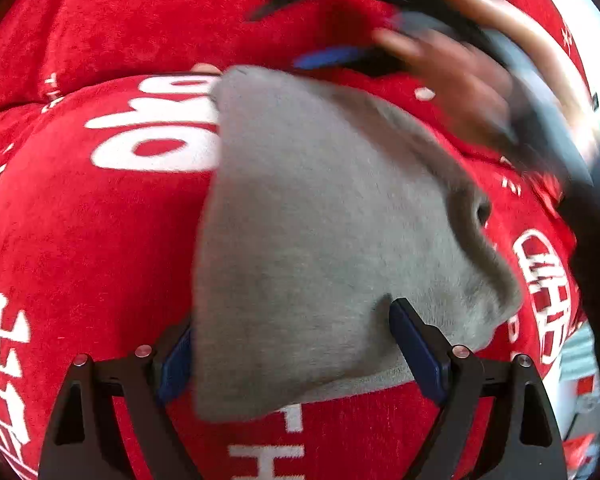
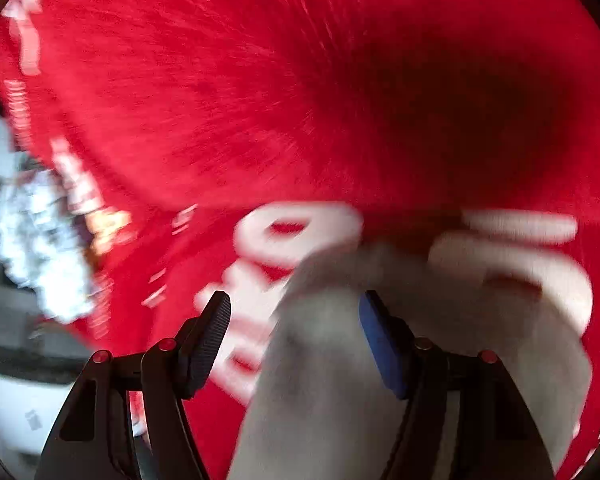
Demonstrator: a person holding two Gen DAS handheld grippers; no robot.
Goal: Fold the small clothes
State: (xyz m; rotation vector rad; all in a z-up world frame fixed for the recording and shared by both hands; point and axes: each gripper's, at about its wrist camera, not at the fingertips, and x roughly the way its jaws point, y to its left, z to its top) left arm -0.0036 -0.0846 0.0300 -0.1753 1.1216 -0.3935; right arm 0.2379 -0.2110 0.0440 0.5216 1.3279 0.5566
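A small grey garment (image 1: 320, 232) lies on a red blanket with white lettering (image 1: 80, 240). My left gripper (image 1: 290, 344) is open, with the near edge of the grey cloth lying between its fingers. The right gripper and the hand holding it show blurred at the upper right of the left wrist view (image 1: 460, 68), above the cloth's far end. In the right wrist view, my right gripper (image 2: 294, 312) is open, and the grey garment (image 2: 332, 360) lies between its fingers and under the right one. This view is motion-blurred.
The red blanket (image 2: 300, 100) covers nearly the whole surface and has soft folds. A white fluffy object (image 2: 40, 248) sits off its left edge. Pale floor or furniture shows at the right edge of the left wrist view (image 1: 584, 360).
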